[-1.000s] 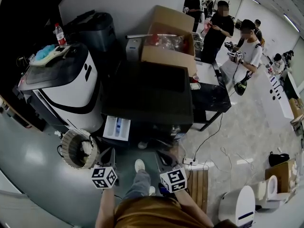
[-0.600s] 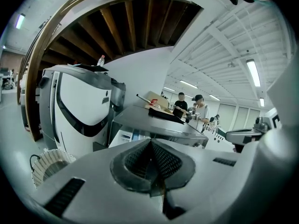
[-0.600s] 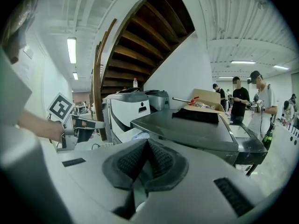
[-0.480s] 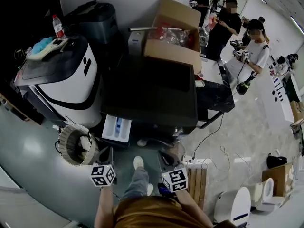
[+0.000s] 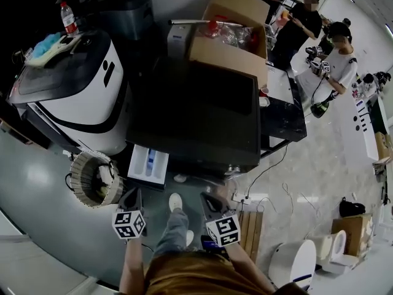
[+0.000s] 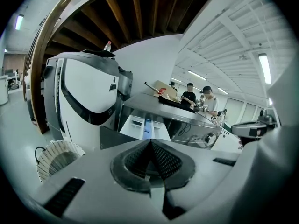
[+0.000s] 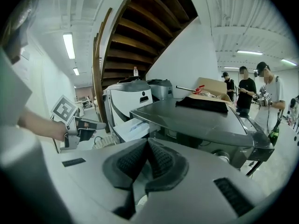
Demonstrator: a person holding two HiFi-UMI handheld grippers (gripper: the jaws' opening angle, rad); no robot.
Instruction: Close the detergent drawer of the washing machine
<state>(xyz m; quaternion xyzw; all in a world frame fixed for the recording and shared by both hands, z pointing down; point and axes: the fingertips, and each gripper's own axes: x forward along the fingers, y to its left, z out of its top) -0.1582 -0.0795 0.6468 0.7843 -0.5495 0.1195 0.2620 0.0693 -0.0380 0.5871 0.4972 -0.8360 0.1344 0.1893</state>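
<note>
The washing machine point(image 5: 190, 112) has a dark top, and its white detergent drawer point(image 5: 148, 163) stands pulled out at the front left. The drawer also shows in the left gripper view point(image 6: 144, 126) and in the right gripper view point(image 7: 134, 128). My left gripper point(image 5: 131, 198) hangs a little below the drawer, apart from it, its jaws shut on nothing point(image 6: 150, 142). My right gripper point(image 5: 208, 201) is level with it in front of the machine's middle, also shut and empty point(image 7: 146, 141). The left gripper point(image 7: 86, 125) shows at the left of the right gripper view.
A big white appliance point(image 5: 73, 97) stands left of the machine, with a woven basket point(image 5: 92, 180) on the floor before it. A cardboard box point(image 5: 230, 39) sits behind. A power strip point(image 5: 249, 198) and a wooden pallet point(image 5: 252, 229) lie at the right. Several people point(image 5: 334, 54) stand far right.
The head view has drifted a little, so the machine sits slightly lower left in frame. Both grippers stay shut, in front of the machine. The drawer stays pulled out.
</note>
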